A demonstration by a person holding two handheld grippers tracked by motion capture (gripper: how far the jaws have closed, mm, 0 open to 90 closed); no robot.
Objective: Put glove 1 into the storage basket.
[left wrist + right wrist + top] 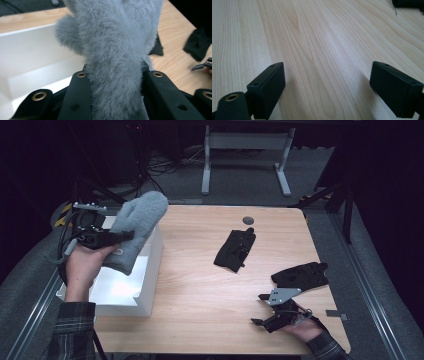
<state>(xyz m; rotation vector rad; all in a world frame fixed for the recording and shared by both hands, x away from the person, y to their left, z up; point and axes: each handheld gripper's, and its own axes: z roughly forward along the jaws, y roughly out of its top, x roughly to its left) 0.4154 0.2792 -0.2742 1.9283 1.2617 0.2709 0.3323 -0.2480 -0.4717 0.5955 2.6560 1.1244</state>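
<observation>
1. Nearest the person's side, the right gripper (260,309) sits low over the front right part of the wooden table (200,270), held in the right hand (300,327). Its own camera shows the two black jaws standing wide apart with bare wood grain between them; they grip nothing.

2. Just beyond that gripper, a black glove (300,275) lies flat near the table's right edge, close to the gripper but not touching it.

3. On the left, the left hand (87,262) holds the left gripper (127,236) up above the white box (150,265) that stands at the table's left edge.

4. The left gripper's jaws are closed on a fluffy grey mitten (137,227). In the left gripper view the fur (115,62) is squeezed between the two black jaws, bulging out above them, with the thumb part sticking out to one side.

5. The mitten hangs in the air over the box's open top, its rounded tip pointing away toward the table's far side. The box interior (32,57) looks bare where it can be seen.

6. Farther out, around the middle of the table, a second black glove (235,250) lies crumpled, well apart from both grippers.

7. Beyond it, near the far edge, a small dark round disc (248,220) sits in the tabletop.
</observation>
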